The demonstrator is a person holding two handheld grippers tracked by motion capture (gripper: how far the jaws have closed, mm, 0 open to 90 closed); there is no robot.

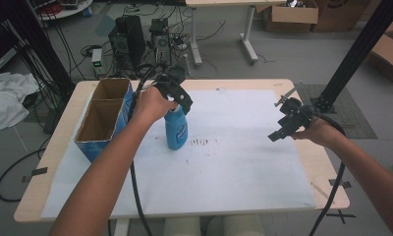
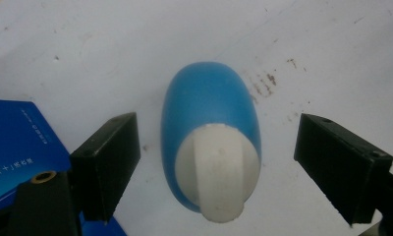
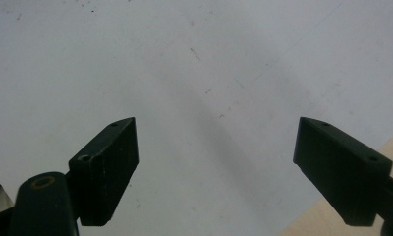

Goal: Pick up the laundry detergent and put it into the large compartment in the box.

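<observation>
White sheet (image 1: 234, 162), blue bottle (image 1: 176, 129), open-topped box (image 1: 102, 125)

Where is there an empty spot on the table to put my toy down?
The white sheet is bare between the blue bottle and the right gripper, and along its near edge. It is crowded at the left, by the blue box and left gripper.
</observation>
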